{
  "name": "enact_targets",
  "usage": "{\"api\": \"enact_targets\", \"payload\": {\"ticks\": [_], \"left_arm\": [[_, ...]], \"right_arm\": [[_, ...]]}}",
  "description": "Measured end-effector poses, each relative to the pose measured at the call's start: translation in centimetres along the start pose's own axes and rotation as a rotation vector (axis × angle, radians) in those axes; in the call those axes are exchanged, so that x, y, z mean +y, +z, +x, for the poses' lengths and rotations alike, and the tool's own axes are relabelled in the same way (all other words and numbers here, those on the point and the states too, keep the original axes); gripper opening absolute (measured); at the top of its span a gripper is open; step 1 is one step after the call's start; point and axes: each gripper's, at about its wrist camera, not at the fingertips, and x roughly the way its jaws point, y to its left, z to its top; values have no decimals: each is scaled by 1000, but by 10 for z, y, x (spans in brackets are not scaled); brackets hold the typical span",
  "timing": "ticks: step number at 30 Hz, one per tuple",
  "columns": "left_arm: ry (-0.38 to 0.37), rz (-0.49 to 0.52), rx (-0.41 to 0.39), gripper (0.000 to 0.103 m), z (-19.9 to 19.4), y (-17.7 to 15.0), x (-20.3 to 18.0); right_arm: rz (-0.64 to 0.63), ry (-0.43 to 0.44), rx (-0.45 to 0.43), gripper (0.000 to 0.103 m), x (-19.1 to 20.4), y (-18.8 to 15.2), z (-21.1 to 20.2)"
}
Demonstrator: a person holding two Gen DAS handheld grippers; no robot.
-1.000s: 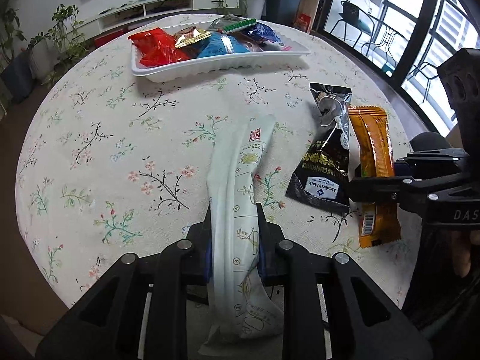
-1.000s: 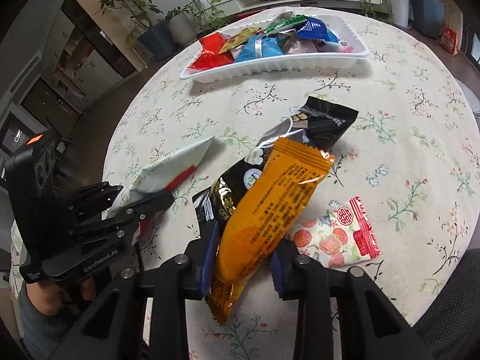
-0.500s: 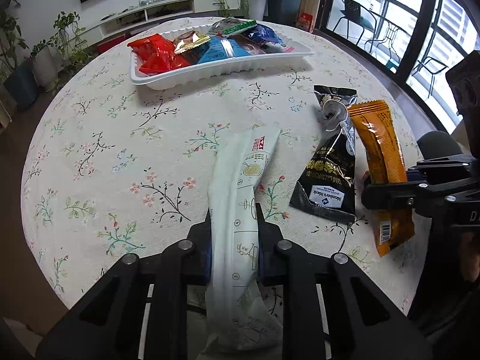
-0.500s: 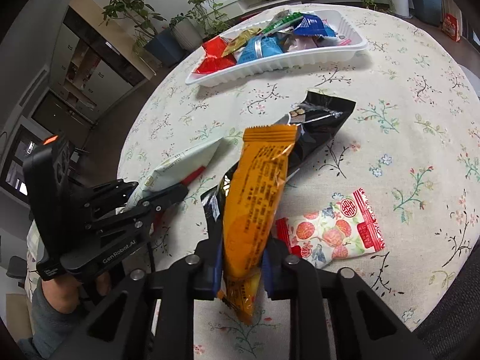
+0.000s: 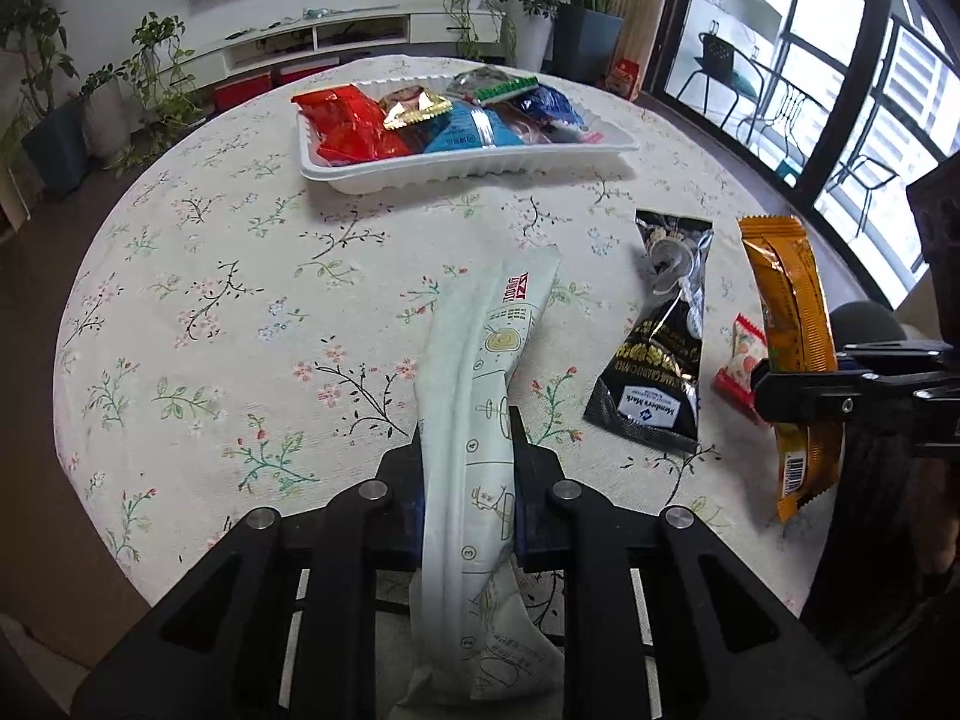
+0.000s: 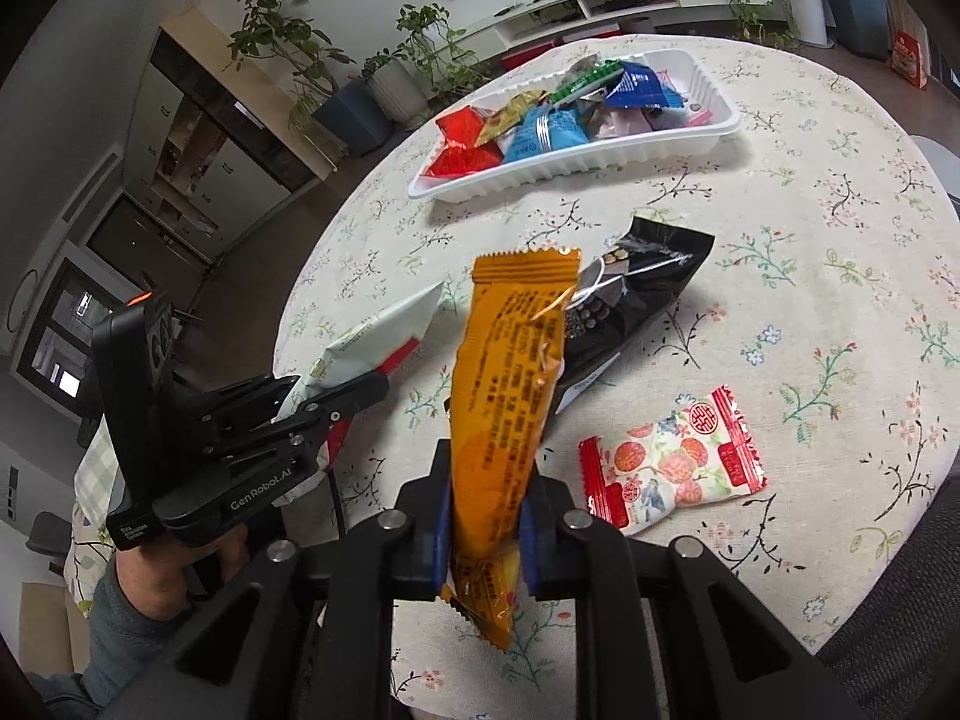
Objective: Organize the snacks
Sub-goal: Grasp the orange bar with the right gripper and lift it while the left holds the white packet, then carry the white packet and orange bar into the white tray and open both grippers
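Left claw (image 5: 465,450) pinches a long white snack packet (image 5: 480,396); right claw (image 6: 483,501) pinches an orange snack bar (image 6: 510,372), both nearer than the white tray (image 5: 468,171).

Our two black handheld grippers

Our right gripper (image 6: 483,501) had matte black linkage arms, round silver screws and blue finger pads. Our left gripper (image 6: 354,393) bore white "GenRobot.AI" lettering and an orange light; our left hand (image 6: 153,585) wore a grey-blue sleeve.
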Motion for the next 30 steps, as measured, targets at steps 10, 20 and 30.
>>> {"api": "enact_targets", "payload": {"ticks": [10,20,30], "left_arm": [[-32,-44,-71,17,-23,14,5],[-61,-105,-108,17,-25,42,26],[-59,-113,-185,17,-22,129,46]], "right_arm": [[30,-1,-57,19,-13,12,-19],[95,-32,-136,19,-54,48,-46],[79,-81,-197,19,-82,136,-63]]}}
